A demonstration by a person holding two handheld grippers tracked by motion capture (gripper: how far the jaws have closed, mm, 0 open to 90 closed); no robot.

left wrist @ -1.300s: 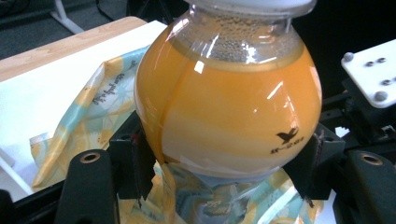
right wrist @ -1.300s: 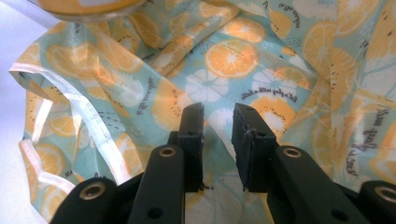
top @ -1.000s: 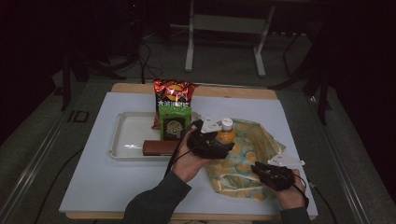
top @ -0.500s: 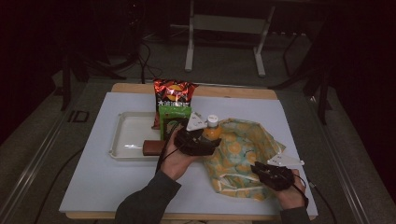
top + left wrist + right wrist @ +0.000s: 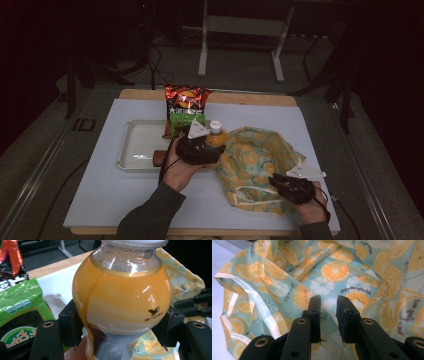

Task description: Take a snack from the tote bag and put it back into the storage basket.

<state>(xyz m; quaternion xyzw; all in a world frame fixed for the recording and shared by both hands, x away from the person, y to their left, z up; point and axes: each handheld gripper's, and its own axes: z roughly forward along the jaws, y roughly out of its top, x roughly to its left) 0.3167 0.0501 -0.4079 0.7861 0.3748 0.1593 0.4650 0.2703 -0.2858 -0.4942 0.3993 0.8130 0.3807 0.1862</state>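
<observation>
Left gripper [image 5: 206, 145]: we find it clamped on the juice bottle [image 5: 120, 292], one jaw on each flank of the round belly, just right of the tray.
Right gripper [image 5: 328, 305]: its jaws stand close together with a fold of the bag [image 5: 342, 270] between them; we judge that they pinch the near edge, though the contact itself is unclear.
Bottle position: held upright, long axis vertical, white cap up, touching or just short of the bag's left edge [image 5: 225, 160].
Key relation: the bag lies to the right of the bottle; the left hand is the nearer one, the right hand sits at the near right corner. We judge the next move carries the bottle right, into the bag.
Bottle material: clear smooth plastic, bulbous, orange liquid, glossy.
Bag material: thin crinkled film, orange-slice print, pale trim, lying slack.
Tray [image 5: 131, 150]: white, shallow, left of the bottle.
Snack packets [image 5: 186, 107]: upright at the tray's far right.
Risk: a slack bag mouth may snag the bottle.
</observation>
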